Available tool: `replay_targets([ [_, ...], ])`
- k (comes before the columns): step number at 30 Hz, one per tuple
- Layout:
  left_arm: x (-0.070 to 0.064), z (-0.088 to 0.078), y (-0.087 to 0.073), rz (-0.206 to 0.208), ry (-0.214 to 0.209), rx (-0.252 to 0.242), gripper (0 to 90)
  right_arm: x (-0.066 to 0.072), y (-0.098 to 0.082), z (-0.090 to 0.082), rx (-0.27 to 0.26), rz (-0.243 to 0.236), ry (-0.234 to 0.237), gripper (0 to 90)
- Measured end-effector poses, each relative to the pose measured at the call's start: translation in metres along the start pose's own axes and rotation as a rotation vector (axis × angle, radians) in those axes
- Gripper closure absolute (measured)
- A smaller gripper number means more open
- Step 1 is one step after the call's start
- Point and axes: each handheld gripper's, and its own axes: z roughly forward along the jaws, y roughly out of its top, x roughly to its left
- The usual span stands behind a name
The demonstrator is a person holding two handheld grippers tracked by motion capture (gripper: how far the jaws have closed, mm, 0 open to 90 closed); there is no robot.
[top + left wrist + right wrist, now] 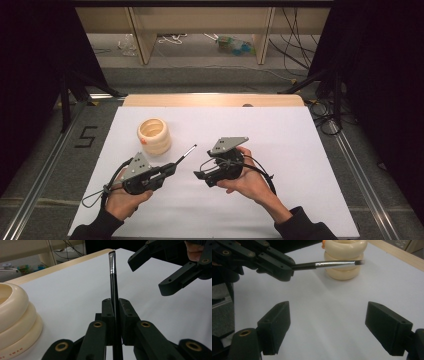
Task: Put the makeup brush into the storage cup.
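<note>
A: Start with the biggest thing. How does the table [300, 220] lie?

B: A white sheet covers nearly all of it; a strip of bare wood shows along the far edge. The right half and the far middle of the sheet are bare, and so is the near left corner apart from a trailing cable. Dark curtains stand at both sides, and beyond the far edge is floor with cables and wooden frame legs.

A: Next in size?

B: The cream ringed holder [154, 135], a stack of rounded rings with an open top, standing upright on the left half of the sheet, well in from the left edge and nearer the far edge than the near one. A small orange bit shows at its side.

A: And the grippers?

B: The left gripper [172, 167] sits just on the near side of the holder, apart from it, its jaws clamped tight on the black handle of a thin brush [112, 272]. The right gripper [200, 176] is near the middle of the sheet, facing the left one; its jaws stand wide apart with only white sheet between them. They do not touch.

A: Where does the brush point?

B: Away from the left jaws, slanting toward the far right, off the sheet; its metal ferrule and angled tip [359, 262] pass in front of the holder in the right gripper view, without my being able to tell any contact. The tip ends between the holder and the right gripper.
</note>
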Motion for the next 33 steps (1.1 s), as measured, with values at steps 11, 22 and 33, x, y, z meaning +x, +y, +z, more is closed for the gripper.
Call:
replay_targets([
  [11,-0.001,-0.001,-0.001,-0.039,0.004,-0.05,83.0,0.0,0.0,0.001,-0.071,0.066,0.035,21.7],
  [22,-0.008,0.001,-0.001,-0.042,-0.014,-0.074,83.0,0.001,0.0,0.003,-0.121,0.104,0.083,19.8],
  [33,-0.013,0.0,0.0,-0.04,-0.014,-0.106,83.0,0.002,0.001,0.004,-0.14,0.129,0.123,17.7],
])
